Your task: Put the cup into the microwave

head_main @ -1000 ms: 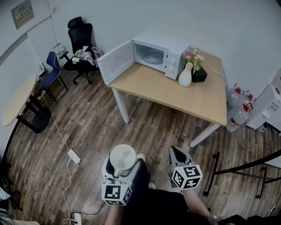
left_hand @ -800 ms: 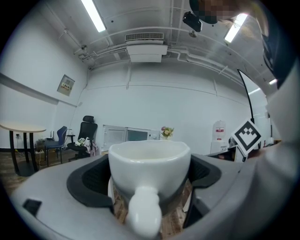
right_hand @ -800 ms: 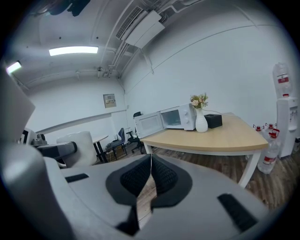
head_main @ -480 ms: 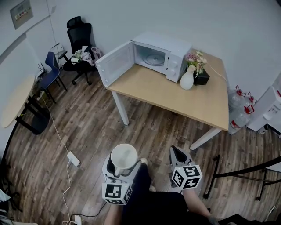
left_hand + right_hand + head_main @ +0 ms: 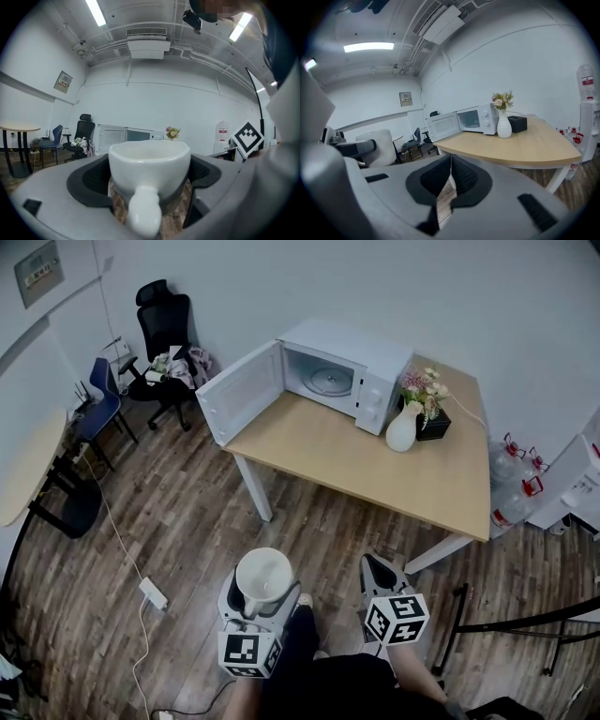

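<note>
A white cup (image 5: 263,570) sits upright between the jaws of my left gripper (image 5: 262,589), low in the head view above the wooden floor. In the left gripper view the cup (image 5: 149,166) fills the middle, handle toward the camera, with the left gripper (image 5: 149,187) shut on it. My right gripper (image 5: 376,565) is beside it, shut and holding nothing; its pads (image 5: 461,176) meet. The white microwave (image 5: 342,371) stands on the far corner of the wooden table (image 5: 375,460), its door (image 5: 239,390) swung open to the left, well ahead of both grippers.
A white vase with flowers (image 5: 404,426) and a black box (image 5: 436,423) stand right of the microwave. A black office chair (image 5: 161,329) and blue chair (image 5: 98,399) are at the far left. A power strip (image 5: 153,592) lies on the floor; water bottles (image 5: 514,486) stand at right.
The table and microwave have drifted slightly nearer and to the right in the head view. Both grippers keep their places, the cup still held in the left one.
</note>
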`<state>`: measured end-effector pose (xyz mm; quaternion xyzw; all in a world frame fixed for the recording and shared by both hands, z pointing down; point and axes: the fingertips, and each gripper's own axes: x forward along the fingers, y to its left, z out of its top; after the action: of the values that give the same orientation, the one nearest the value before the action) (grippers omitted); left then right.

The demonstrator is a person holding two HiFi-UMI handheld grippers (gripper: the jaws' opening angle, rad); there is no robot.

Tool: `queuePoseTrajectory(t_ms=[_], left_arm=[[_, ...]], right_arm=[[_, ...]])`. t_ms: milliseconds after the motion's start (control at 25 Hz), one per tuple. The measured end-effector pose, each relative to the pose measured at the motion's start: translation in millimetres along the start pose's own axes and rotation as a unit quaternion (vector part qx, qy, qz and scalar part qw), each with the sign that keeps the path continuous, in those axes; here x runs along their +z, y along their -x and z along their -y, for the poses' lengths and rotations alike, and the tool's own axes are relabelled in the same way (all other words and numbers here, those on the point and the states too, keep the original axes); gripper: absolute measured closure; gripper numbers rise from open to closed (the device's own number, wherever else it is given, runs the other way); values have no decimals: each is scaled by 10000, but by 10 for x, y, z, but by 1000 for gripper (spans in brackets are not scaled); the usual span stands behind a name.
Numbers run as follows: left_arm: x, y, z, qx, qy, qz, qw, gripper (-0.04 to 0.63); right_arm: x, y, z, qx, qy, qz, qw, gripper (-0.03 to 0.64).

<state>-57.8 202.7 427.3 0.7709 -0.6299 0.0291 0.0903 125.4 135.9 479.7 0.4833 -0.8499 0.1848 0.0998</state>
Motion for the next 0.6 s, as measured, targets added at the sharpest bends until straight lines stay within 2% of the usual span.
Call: queuePoseTrajectory(t_ms=[600], left_arm=[[329, -976, -557, -170, -53, 72, 9998, 120]], right_arm=[[542, -928, 169, -187, -49, 83, 9998, 621]])
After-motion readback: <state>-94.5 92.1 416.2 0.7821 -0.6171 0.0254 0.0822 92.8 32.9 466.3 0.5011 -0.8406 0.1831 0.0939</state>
